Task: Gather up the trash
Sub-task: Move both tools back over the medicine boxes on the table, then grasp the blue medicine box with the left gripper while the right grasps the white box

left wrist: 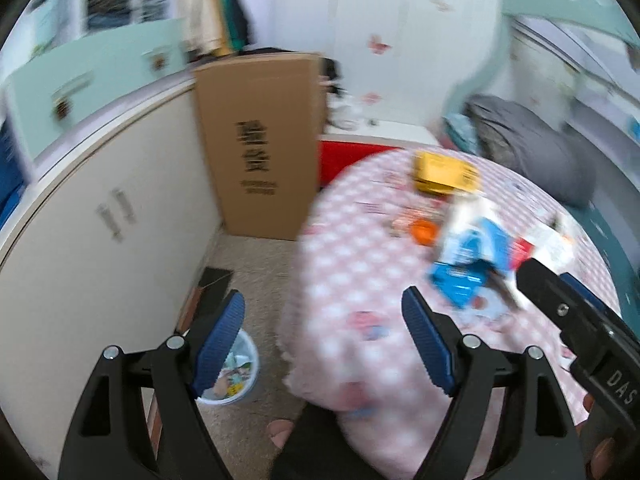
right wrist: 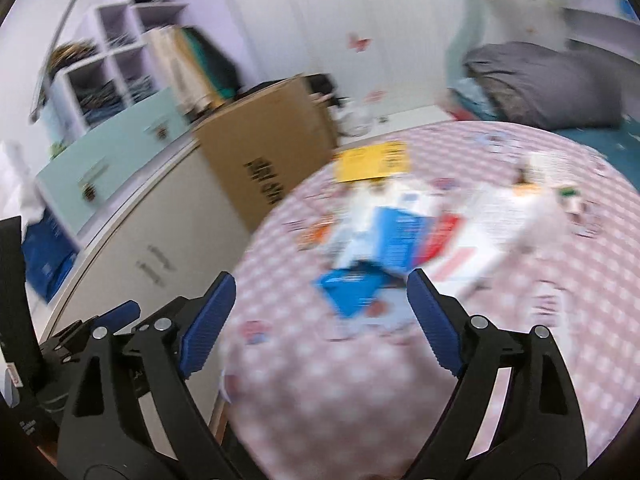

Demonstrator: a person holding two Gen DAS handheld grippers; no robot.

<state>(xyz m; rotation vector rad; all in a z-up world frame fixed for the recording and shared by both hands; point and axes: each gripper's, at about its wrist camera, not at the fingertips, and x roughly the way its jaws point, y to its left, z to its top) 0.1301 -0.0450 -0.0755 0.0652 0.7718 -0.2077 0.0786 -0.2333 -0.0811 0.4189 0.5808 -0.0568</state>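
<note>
my left gripper (left wrist: 324,340) and right gripper (right wrist: 322,316) both hang spread wide, gripping nothing. the trash is a blurred heap on the pink checked bedspread (right wrist: 360,380): a blue-and-white wrapper (right wrist: 376,256) with a red-edged white one beside it, and a yellow packet (right wrist: 372,160) farther back. a white bin (left wrist: 236,372) with scraps inside stands on the floor beside the bed.

The left gripper (left wrist: 324,320) is holding its blue-padded jaws wide apart, gripping nothing. The right gripper (right wrist: 322,306) is likewise spread wide and empty. In the left wrist view, the right gripper is showing at 4 o'clock, just beside the left one.
</note>
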